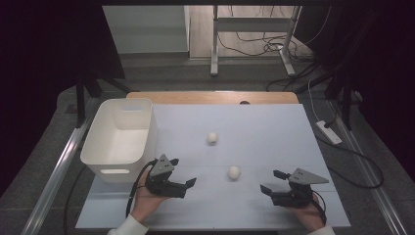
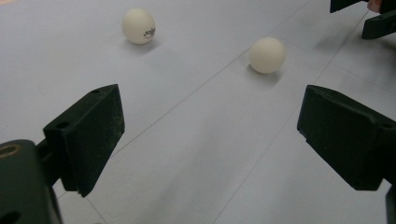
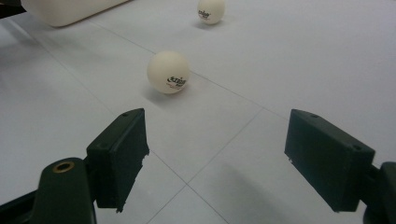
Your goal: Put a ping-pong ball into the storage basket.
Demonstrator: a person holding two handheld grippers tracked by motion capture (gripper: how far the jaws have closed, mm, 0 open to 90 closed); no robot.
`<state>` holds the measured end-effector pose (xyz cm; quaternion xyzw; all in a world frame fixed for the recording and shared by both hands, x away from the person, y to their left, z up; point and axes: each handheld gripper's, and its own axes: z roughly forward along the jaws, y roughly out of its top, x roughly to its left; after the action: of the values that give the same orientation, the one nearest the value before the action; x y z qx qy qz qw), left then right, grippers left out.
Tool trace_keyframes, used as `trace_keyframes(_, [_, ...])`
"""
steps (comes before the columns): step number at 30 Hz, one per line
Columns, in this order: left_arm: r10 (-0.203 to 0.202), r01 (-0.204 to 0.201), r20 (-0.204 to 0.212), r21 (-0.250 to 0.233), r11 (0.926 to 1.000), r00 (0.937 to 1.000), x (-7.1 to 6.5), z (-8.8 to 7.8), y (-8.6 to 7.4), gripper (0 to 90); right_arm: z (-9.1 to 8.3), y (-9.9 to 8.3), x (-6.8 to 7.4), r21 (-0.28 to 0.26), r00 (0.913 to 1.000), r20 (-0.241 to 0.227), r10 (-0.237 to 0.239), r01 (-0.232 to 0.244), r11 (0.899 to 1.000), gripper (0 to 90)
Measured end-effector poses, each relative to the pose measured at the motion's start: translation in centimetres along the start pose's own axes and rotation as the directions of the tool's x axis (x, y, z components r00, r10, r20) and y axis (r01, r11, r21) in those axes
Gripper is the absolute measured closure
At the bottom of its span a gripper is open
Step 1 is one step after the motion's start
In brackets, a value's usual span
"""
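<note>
Two hands come in at the bottom of the high view, each holding tongs above the near part of the pale blue-grey table (image 1: 274, 127). On that side the left gripper (image 1: 184, 172) points toward the middle with its jaws spread wide and nothing between them; the right gripper (image 1: 273, 181) faces it, jaws equally wide and empty. Between the two, a little farther out, lies the near ball (image 1: 234, 172), white and resting on the table. A second one, the far ball (image 1: 212, 137), sits farther back, well apart from the first. At the left edge stands a white plastic bin (image 1: 105, 134) with a slot handle; its inside looks empty.

Black jaws rise at both lower corners of the left gripper view, far apart, with bare table between them. Ahead lies the near ball (image 2: 267, 55), plain on the side shown. Beyond it to the left, the far ball (image 2: 138, 25) carries a small dark printed mark, too small to read.

Wide-set jaws frame the right gripper view as well, gripping nothing. Just ahead of the left jaw sits the near ball (image 3: 168, 72), with a dark logo and lettering that cannot be made out. Farther back, the far ball (image 3: 211, 10) shows a similar mark, and the bin (image 3: 70, 11) edges in at the top left.
</note>
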<state>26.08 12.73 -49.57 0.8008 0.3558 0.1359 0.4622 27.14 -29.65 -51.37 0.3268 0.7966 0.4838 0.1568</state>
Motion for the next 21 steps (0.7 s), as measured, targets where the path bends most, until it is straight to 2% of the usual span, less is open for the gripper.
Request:
trace_keyframes(8, [-0.004,0.004,0.008,-0.003,1.0,1.0,0.2,0.4,0.8,8.4,0.0,0.1,-0.1,-0.002,0.9999,0.008,0.015,-0.015,1.0,21.1])
trace_keyframes(21, [0.01,-0.01,0.027,-0.003,0.9999,0.9996,-0.1,1.3,2.1,8.4,0.2,0.1,-0.1,0.001,0.9998,0.008,0.016,-0.016,1.0,21.2])
